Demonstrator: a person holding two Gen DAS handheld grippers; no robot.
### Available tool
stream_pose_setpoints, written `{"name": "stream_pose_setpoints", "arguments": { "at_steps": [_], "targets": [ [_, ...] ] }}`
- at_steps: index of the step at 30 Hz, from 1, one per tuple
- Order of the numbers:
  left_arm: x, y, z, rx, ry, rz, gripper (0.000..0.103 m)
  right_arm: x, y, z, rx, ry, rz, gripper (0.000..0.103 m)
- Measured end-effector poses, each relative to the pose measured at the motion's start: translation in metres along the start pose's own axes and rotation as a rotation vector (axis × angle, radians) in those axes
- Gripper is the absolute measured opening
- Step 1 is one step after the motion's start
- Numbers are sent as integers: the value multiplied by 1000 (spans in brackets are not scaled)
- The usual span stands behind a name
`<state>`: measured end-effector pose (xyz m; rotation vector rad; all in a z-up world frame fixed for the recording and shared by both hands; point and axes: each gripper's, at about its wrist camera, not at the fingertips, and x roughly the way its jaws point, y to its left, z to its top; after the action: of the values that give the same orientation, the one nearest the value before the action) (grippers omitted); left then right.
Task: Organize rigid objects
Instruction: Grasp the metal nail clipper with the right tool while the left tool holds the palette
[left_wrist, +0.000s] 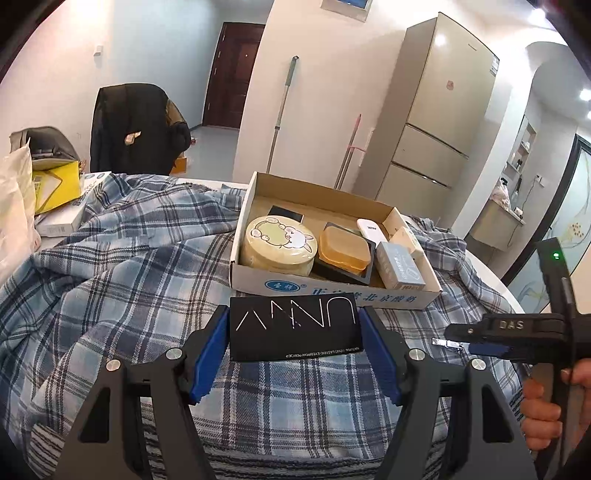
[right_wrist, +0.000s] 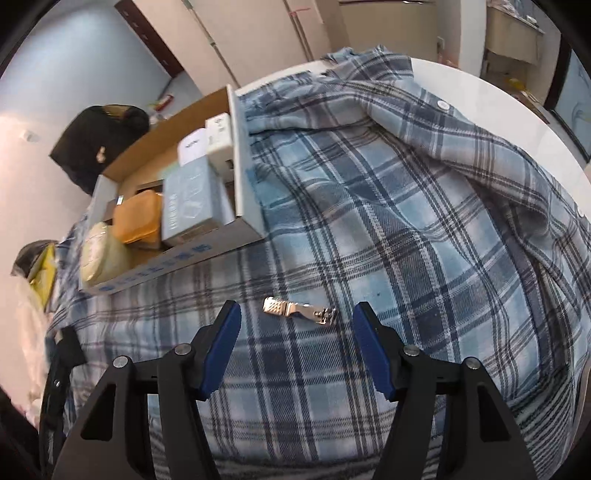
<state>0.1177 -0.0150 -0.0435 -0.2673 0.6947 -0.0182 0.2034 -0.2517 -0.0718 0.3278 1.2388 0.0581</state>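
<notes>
Carrying black card box (left_wrist: 293, 328), pinched by its short ends in left tool (left_wrist: 293, 339), just short of the cardboard box (left_wrist: 332, 291) near desk's far edge. Lift over front wall; free floor lies behind the round tin (left_wrist: 277, 245). Right tool (right_wrist: 295, 328) spread wide around nail clipper (right_wrist: 299, 312) on plaid cloth (right_wrist: 406, 221).

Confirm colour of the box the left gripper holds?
Black with white lettering; clearest in the left wrist view.
</notes>
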Motion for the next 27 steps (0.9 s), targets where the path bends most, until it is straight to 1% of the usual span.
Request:
{"name": "stream_pose_setpoints", "arguments": {
  "at_steps": [3, 10, 16, 21, 24, 27],
  "targets": [
    [0, -1, 0, 2, 2, 1, 71, 3, 7, 0, -23, -1, -49, 61],
    [3, -1, 0, -4, 7, 7, 72, 7, 17, -3, -31, 12, -78, 60],
    [3, 0, 0, -4, 9, 5, 72, 8, 27, -5, -62, -14, -150, 58],
    [3, -1, 0, -4, 12, 4, 72, 8, 33, -7, -94, -38, -217, 48],
    [4, -1, 0, -4, 13, 4, 72, 8, 33, -7, -103, -52, -228, 48],
    [4, -1, 0, -4, 13, 5, 72, 9, 34, -7, -114, -47, -225, 48]
  ]
}}
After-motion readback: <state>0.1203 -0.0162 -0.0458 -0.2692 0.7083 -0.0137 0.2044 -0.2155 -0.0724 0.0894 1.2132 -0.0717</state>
